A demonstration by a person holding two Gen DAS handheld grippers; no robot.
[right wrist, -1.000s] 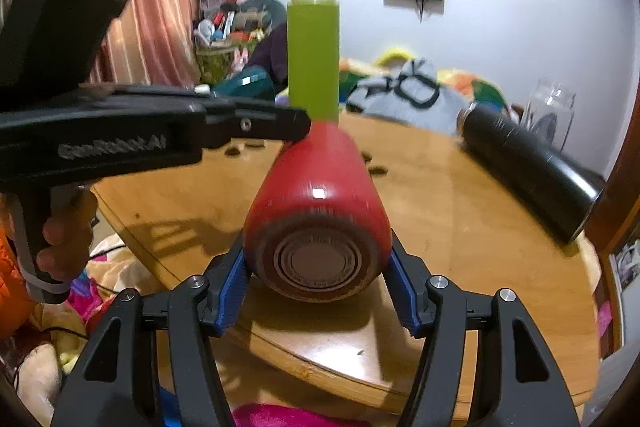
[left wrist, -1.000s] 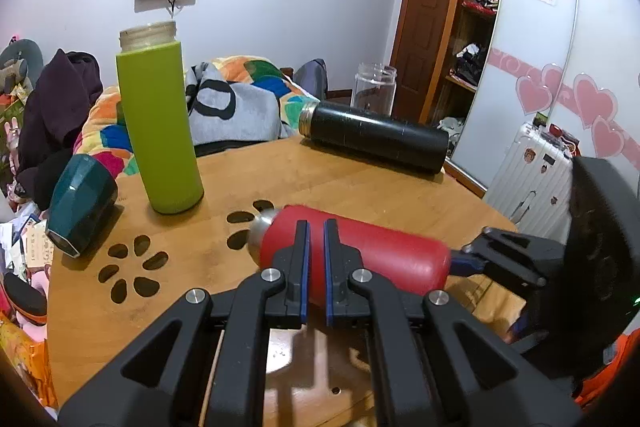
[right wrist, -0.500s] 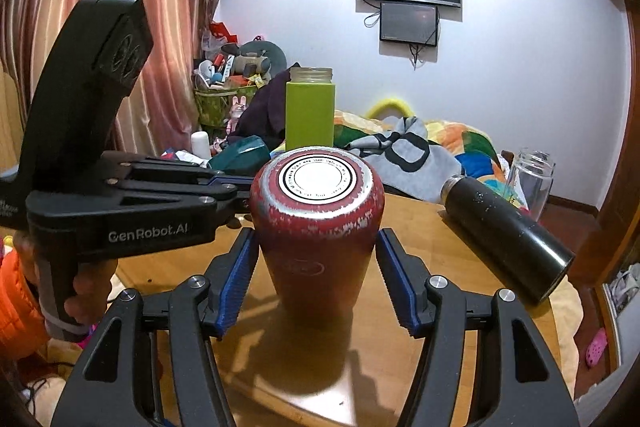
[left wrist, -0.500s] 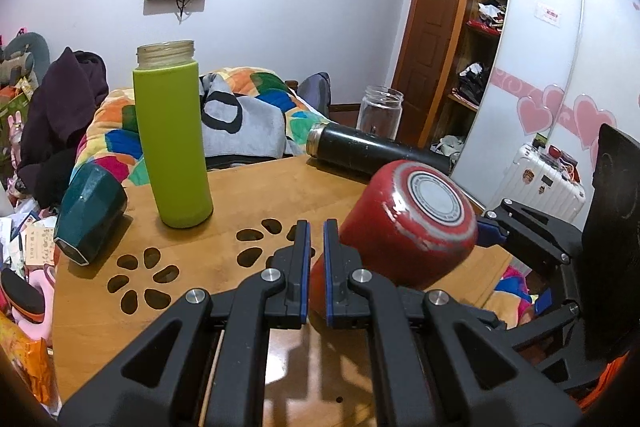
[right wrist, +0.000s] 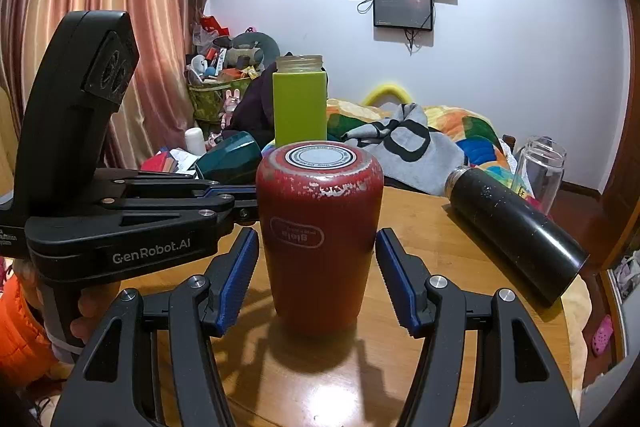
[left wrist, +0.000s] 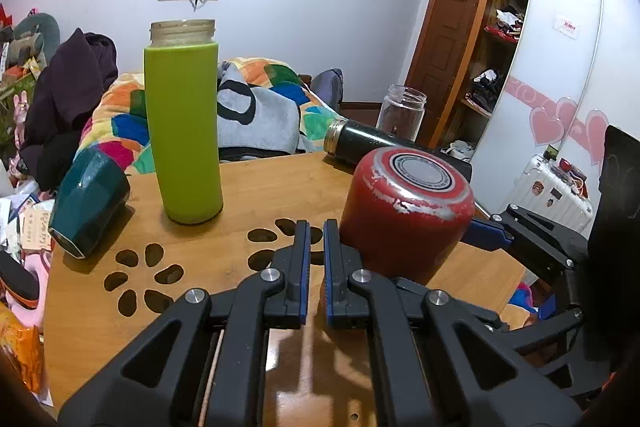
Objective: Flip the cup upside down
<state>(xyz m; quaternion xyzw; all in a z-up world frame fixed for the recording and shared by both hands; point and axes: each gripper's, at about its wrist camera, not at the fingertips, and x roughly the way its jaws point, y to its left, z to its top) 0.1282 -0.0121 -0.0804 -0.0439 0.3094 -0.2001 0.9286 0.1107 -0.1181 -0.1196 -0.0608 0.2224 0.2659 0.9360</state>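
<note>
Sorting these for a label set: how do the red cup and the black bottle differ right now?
The red cup stands on the table, base up, its logo inverted; the black bottle lies on its side. The red cup is short, with chipped paint at its top edge; the black bottle is longer and slimmer. Both rest on the same table.

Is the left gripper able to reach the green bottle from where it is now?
Probably yes. The left gripper points just right of the green bottle, with bare table between them, but its shut jaws must open first.
</note>
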